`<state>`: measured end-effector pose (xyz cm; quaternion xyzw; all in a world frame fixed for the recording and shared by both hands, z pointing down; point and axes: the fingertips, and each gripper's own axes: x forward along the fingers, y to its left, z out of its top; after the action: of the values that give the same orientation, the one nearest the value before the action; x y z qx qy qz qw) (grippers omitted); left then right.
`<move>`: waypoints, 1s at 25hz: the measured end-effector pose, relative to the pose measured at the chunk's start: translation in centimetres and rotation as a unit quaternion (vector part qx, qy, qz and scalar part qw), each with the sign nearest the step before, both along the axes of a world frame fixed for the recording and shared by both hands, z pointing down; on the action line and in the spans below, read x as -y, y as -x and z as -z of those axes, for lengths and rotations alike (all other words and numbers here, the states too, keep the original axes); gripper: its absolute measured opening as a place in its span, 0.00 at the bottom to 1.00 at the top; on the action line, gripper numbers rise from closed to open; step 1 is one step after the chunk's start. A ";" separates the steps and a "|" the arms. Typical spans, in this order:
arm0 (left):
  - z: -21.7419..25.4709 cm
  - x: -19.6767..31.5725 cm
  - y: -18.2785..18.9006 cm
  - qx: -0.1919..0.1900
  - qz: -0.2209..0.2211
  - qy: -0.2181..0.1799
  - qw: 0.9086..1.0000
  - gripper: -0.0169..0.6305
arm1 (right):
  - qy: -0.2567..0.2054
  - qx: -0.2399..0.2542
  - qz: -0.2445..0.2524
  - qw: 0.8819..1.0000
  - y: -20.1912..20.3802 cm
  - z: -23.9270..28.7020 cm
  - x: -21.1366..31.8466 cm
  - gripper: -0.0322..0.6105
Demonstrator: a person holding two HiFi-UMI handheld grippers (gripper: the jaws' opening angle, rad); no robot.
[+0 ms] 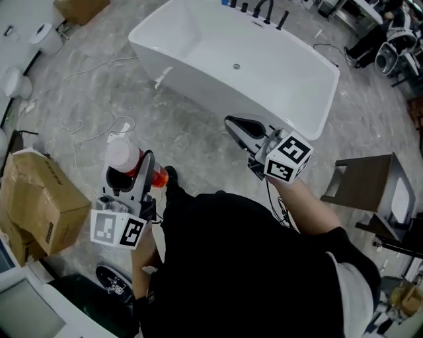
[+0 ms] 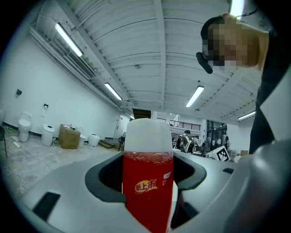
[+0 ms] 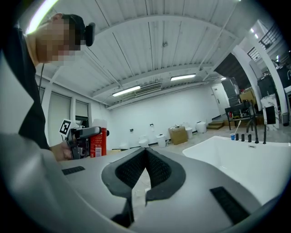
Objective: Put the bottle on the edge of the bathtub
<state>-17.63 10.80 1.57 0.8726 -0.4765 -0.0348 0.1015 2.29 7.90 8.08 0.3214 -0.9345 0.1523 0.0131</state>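
Bottle: We saw the bottle [image 2: 148, 182] held upright in the air at the person's left side, well apart from the bathtub [image 1: 198, 59] and not yet on its edge.
Left hand-held gripper: Its jaws [image 1: 135, 173] were clamped on the bottle's body, just below the tall white cap, with the dark ribbed pads on both sides.
Right hand-held gripper: Its jaws [image 3: 145, 154] were pressed together with nothing between them, and it hovered near the bathtub's near end.
Bottle, make and shape: We read it as a straight round cylinder of clear smooth plastic. It was filled nearly to the cap with red liquid that bubbled at the top, and it carried a small yellow mark on the front.
Handling: We judged it fairly heavy for its size, being so full. The smooth wall looked slippery and likely to give under a hard squeeze. Mid-body, where the wall is straight, seemed to us the best place to take hold, low enough to leave the base free for setting down.
Bathtub: It was glossy white with flat hard walls and a narrow level rim. Dark taps [image 1: 264, 10] stood at the far end.
Risk: We thought a smooth base on that slick, narrow rim could slide or tip, so it should go down flat and square.
Floor: It was grey veined stone [image 1: 86, 99], with a cardboard box [image 1: 39, 204] at the left.
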 end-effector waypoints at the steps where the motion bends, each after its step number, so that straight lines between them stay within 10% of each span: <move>1: 0.1 1.3 0.9 -0.001 -0.009 -0.003 1.000 0.48 | 0.000 -0.003 -0.014 1.000 0.5 0.0 1.2 0.09; 14: 1.6 16.9 12.7 0.015 -0.140 -0.010 0.990 0.48 | -0.019 0.010 -0.119 0.993 13.5 2.4 13.0 0.09; 25: 1.7 22.5 9.8 -0.015 -0.178 -0.004 0.984 0.48 | -0.016 0.000 -0.153 0.988 10.7 1.9 16.2 0.09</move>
<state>-27.41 -11.71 -0.14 0.9432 -0.3119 -0.0311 0.1102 -8.43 -8.33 6.22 0.4608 -0.8766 0.1380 -0.0154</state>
